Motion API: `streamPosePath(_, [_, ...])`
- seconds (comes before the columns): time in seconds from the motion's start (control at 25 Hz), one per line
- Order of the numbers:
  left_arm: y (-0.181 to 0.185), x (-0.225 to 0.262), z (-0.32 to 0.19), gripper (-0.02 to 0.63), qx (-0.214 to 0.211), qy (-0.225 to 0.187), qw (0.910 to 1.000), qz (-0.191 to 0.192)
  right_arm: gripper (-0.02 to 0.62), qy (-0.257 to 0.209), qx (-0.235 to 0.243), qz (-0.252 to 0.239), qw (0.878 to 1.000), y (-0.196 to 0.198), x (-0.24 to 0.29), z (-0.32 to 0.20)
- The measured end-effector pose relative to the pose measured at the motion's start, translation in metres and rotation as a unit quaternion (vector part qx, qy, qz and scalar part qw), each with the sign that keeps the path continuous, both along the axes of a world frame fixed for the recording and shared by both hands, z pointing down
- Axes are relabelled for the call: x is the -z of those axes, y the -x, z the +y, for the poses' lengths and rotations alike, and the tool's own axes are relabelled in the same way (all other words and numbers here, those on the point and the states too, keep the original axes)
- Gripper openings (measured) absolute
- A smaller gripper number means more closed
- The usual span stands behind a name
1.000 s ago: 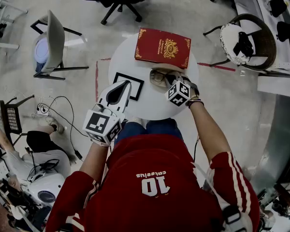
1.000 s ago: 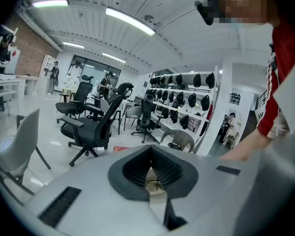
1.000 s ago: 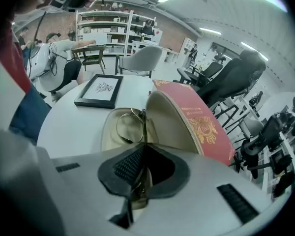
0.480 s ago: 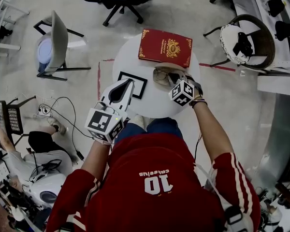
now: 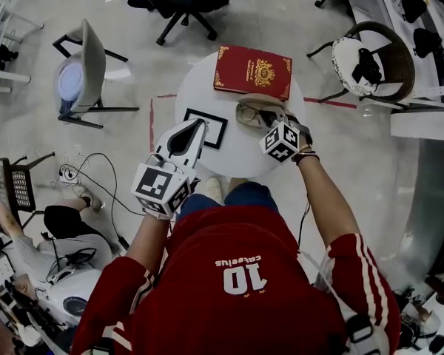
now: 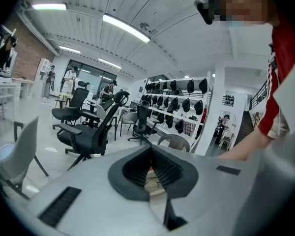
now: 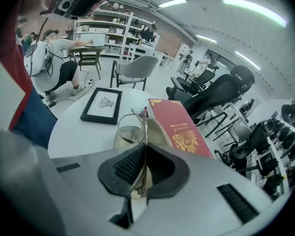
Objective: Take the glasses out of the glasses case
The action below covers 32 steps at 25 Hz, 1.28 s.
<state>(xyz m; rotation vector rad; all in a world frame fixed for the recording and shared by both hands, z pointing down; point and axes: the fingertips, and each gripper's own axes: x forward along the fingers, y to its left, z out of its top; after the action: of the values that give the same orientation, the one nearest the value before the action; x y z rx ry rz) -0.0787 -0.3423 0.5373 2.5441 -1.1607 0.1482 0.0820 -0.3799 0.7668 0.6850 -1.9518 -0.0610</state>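
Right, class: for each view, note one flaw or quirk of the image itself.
Head view: fisheye curves the floor around the table. Left gripper view: ceiling lights blown out, corners black. Right gripper view: shelves bowed, corners black.

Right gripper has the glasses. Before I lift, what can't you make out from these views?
- Whether the glasses are free of the glasses case: in the head view the right gripper covers them; in the right gripper view its own body hides the case's near part.
- Second lens: right gripper view shows the frame edge-on.
- Table in the left gripper view: gripper body blocks nearly all of it.
- Print on the red book: too small.
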Motion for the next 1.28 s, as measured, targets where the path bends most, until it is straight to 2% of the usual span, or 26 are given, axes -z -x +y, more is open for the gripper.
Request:
streamPosePath(0.32, [0.016,0.015,0.017,0.009,-0.005,-0.015,0.9999,-0.001,0.026,-0.015,-0.025,-0.007,1.0,0.005,0.021,0.018])
streamPosePath(0.52, [0.026,0.026,0.032,0.009,-0.004,-0.024,0.9997,0.003,0.026,-0.032,-0.052,-0.028,0.998,0.007,0.046,0.03])
streamPosePath(0.96, [0.046,0.061,0.067,0.009,-0.009,-0.065,0.9977,0.014,0.026,-0.073,-0.121,-0.093,0.986,0.019,0.115,0.064])
streamPosePath(1.28, [0.048,0.091,0.077,0.009,-0.017,-0.097,0.9951,0.011,0.026,-0.097,-0.13,-0.12,0.979,0.035,0.155,0.098])
